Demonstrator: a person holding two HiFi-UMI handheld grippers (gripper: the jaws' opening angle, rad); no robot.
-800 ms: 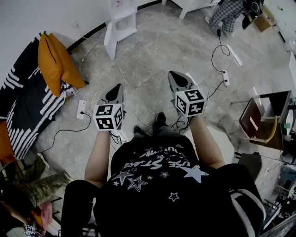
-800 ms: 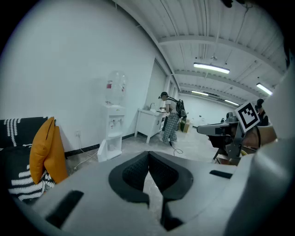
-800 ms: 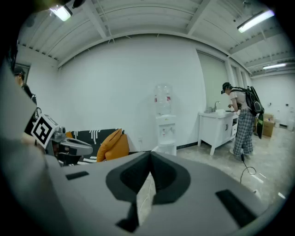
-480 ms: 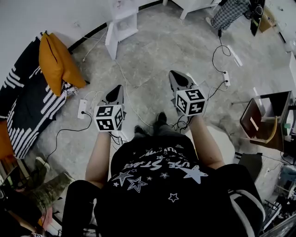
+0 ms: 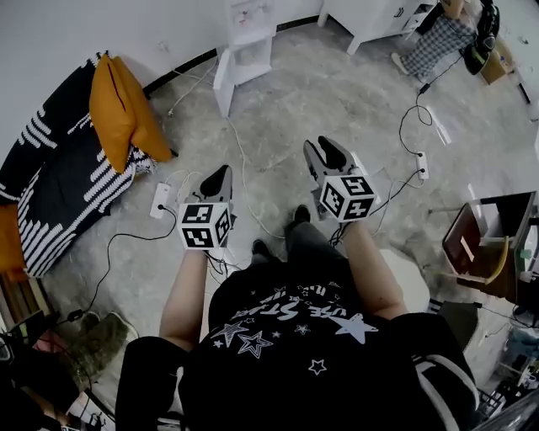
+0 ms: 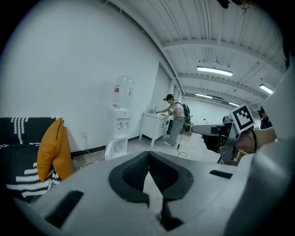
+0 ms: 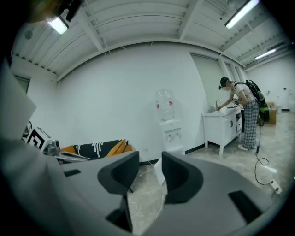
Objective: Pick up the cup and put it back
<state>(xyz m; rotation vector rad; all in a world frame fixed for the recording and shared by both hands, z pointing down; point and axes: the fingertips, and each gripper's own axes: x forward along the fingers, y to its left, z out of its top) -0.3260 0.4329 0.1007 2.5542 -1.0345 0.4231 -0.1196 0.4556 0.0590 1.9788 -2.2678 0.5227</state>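
No cup shows in any view. My left gripper [image 5: 221,172] is held over the floor in front of the person's body, its marker cube [image 5: 206,226] facing up. In the left gripper view its dark pads [image 6: 133,173] meet at the tips with nothing between them. My right gripper [image 5: 324,148] hangs level with it to the right, and the right gripper view shows its jaws [image 7: 150,162] standing apart, holding nothing. Both grippers point across the room at a white water dispenser [image 5: 250,38].
A black-and-white sofa with an orange cushion [image 5: 122,109] lines the left wall. Power strips [image 5: 161,200] [image 5: 423,166] and cables lie on the grey floor. A white cabinet [image 5: 379,17] and a person in plaid trousers [image 5: 450,38] are at the back. An open wooden box [image 5: 488,244] stands at the right.
The head view has shifted, so the room sits lower and further right in frame. Both grippers keep their pose before the body. The person at the back has moved slightly.
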